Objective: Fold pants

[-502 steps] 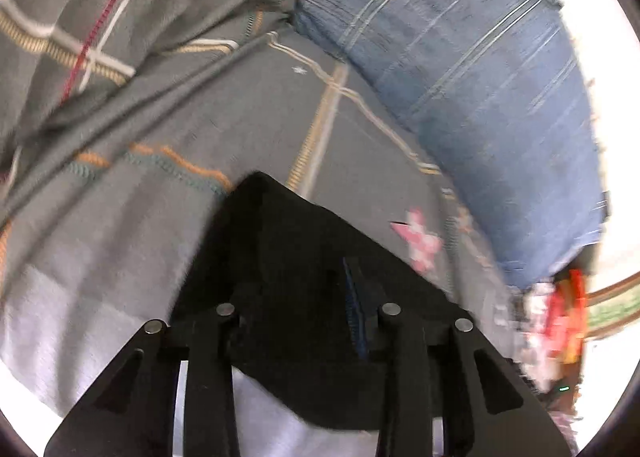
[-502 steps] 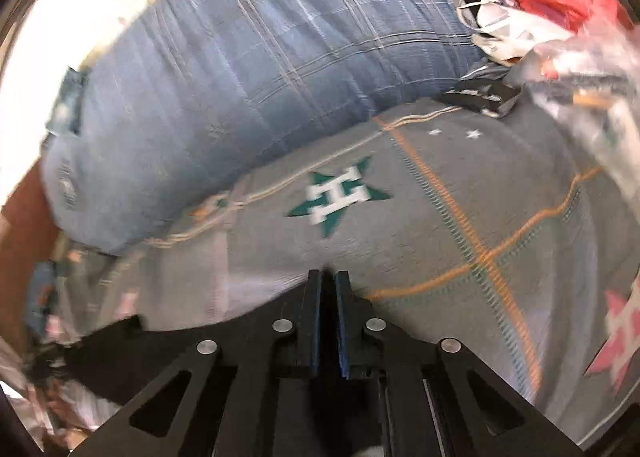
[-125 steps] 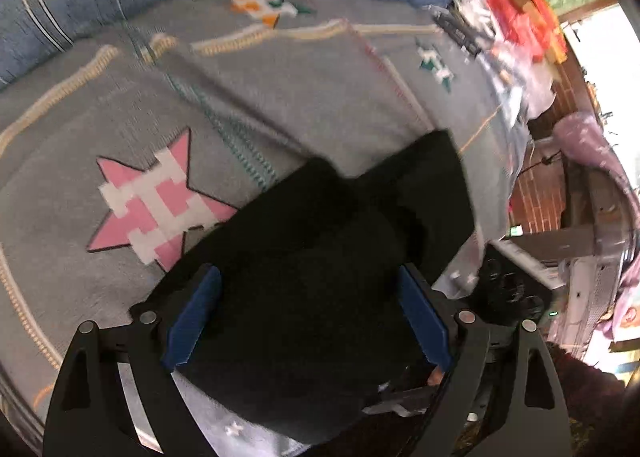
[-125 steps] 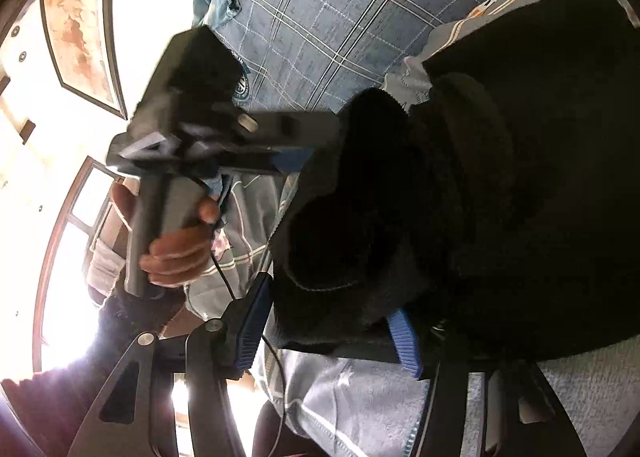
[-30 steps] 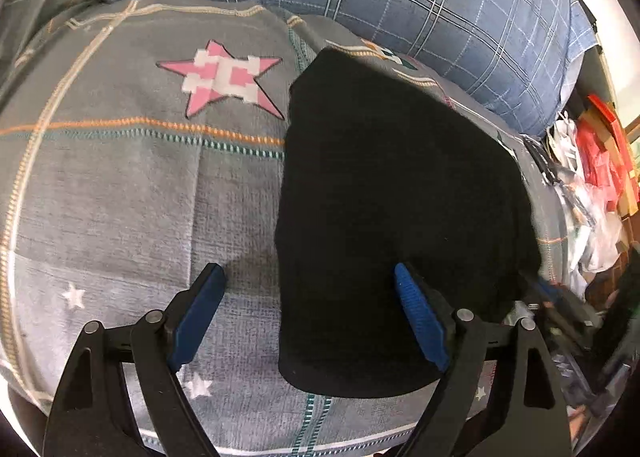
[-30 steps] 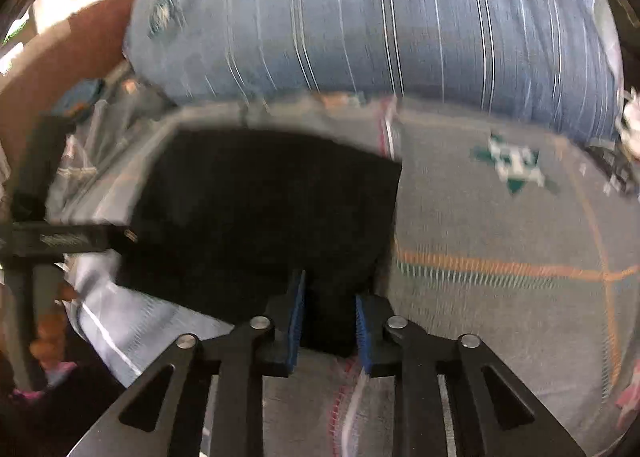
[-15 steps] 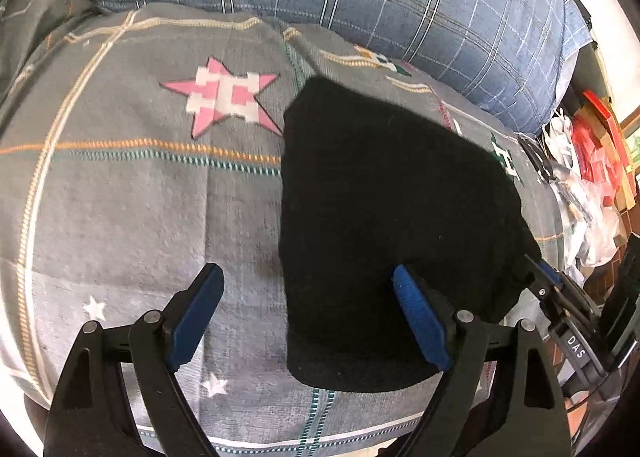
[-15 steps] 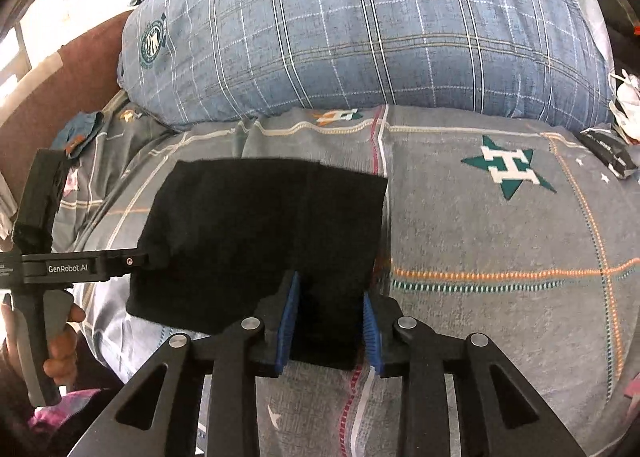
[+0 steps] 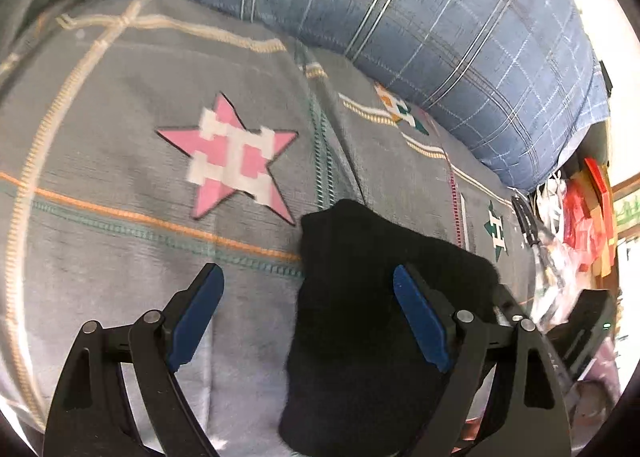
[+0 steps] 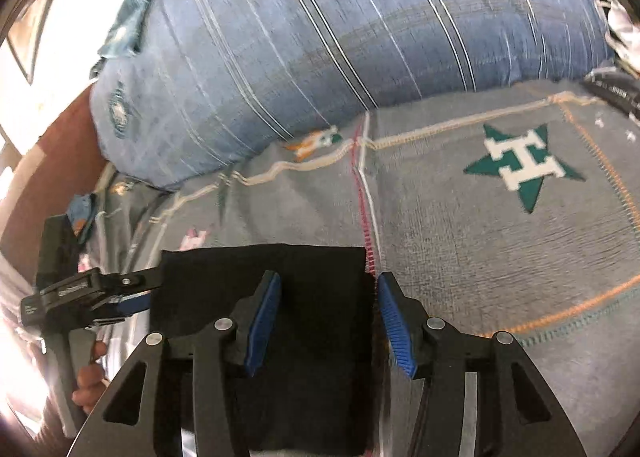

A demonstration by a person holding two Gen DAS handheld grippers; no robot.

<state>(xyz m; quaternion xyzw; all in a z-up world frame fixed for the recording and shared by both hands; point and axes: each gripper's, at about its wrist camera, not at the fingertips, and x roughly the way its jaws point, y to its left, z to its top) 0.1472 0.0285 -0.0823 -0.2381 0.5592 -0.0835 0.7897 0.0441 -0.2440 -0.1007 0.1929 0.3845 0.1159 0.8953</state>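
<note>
The right gripper (image 10: 326, 321) has just been opening its jaws, and they're sitting loose over the near edge of the black pants (image 10: 280, 297), pads not pressing. The left gripper (image 9: 308, 321) is gaping wide, gripping nothing, with the pants' edge between its fingers. The pants are lying folded into a flat rectangle on the grey star blanket (image 10: 460, 237), in front of a blue plaid pillow (image 10: 340, 37).

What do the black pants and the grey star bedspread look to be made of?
Black pants: soft matte cloth, perhaps fleece or knit; no sheen, fuzzy edge, weave unreadable. Grey star bedspread: coarse woven or knitted cotton-like fabric, matte; ribbed texture and stitched coloured lines show.
</note>
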